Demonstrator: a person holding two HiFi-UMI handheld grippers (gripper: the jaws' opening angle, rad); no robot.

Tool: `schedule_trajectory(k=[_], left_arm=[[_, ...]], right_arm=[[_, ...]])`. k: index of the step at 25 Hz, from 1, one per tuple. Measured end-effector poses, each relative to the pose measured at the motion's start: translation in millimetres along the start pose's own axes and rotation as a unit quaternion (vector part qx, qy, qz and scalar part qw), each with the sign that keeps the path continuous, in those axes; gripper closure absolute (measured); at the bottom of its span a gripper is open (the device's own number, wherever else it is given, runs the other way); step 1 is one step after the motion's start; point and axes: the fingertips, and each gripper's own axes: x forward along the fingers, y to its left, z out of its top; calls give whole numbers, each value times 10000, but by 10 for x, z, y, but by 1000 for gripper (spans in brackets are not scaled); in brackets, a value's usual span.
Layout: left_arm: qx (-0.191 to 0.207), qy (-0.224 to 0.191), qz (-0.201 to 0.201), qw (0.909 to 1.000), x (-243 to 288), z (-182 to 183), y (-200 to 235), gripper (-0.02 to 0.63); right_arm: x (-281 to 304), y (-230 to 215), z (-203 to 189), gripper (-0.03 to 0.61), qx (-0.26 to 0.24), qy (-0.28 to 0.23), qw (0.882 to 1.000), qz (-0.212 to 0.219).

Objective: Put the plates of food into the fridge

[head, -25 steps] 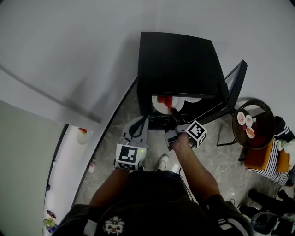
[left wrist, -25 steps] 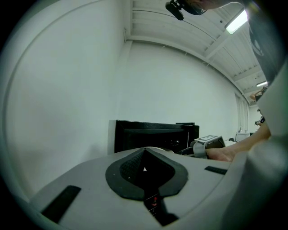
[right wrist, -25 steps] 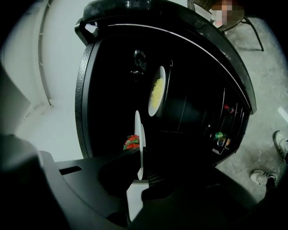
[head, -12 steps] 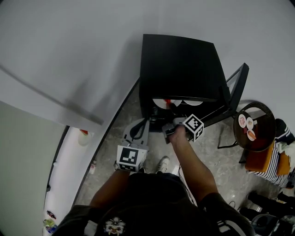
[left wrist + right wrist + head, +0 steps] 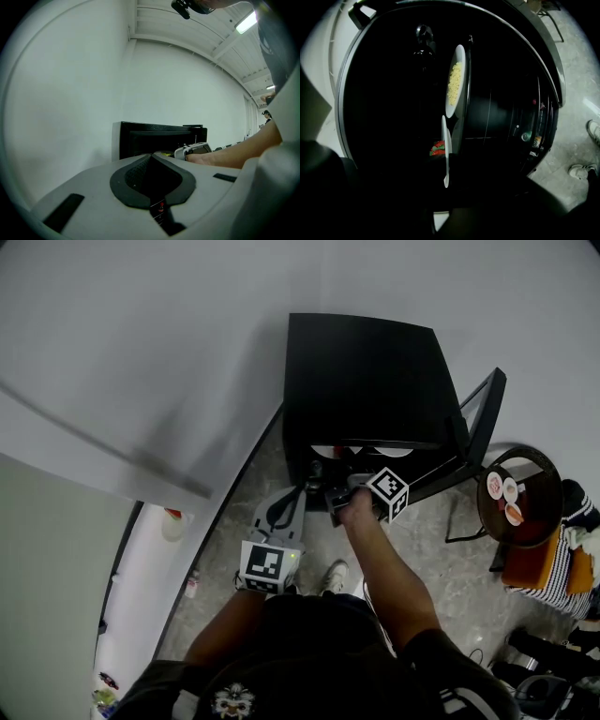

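Right gripper (image 5: pixel 330 493): reached into the open front of the black box-shaped fridge (image 5: pixel 366 381), with the jaws almost together and clamped on the rim of the white round plate with red and green food (image 5: pixel 446 157). In the right gripper view, seen edge-on as a thin white line, with the food on its left side. Held inside the dark fridge, just in front of the second white plate with yellow food (image 5: pixel 454 79). Not possible to tell whether already resting on a shelf or not. Deeper inside, beyond both plates, a dark bottle (image 5: pixel 423 41).

Black fridge door (image 5: pixel 480 418): swung open to the right, with small bottles on its inner shelves in the right gripper view.

Left gripper (image 5: pixel 298 491): low, near the left front corner of the fridge but apart from it. Jaws together, with nothing between them. In the left gripper view, pointed toward the fridge, with the person's right forearm (image 5: pixel 243 152) across the right side.

To the right of the open door, well apart from the fridge, a dark round side table (image 5: pixel 530 526) with a few small dishes on it.
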Motion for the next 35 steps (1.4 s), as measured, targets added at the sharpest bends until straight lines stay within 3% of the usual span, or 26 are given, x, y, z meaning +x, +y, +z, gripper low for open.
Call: schedule_trajectory(k=[11, 16, 23, 35], left_arm=[[-4, -2, 11, 10000, -26, -7, 8, 604], [20, -14, 9, 10000, -28, 9, 0, 604], [11, -44, -6, 10000, -30, 29, -20, 604], [11, -94, -49, 9999, -36, 54, -47, 604]], right_arm=[[113, 48, -25, 540, 243, -54, 9996, 121], [96, 85, -28, 537, 12, -97, 9999, 60], [40, 182, -2, 399, -370, -124, 9989, -260], [46, 205, -25, 342, -539, -90, 9968, -578]])
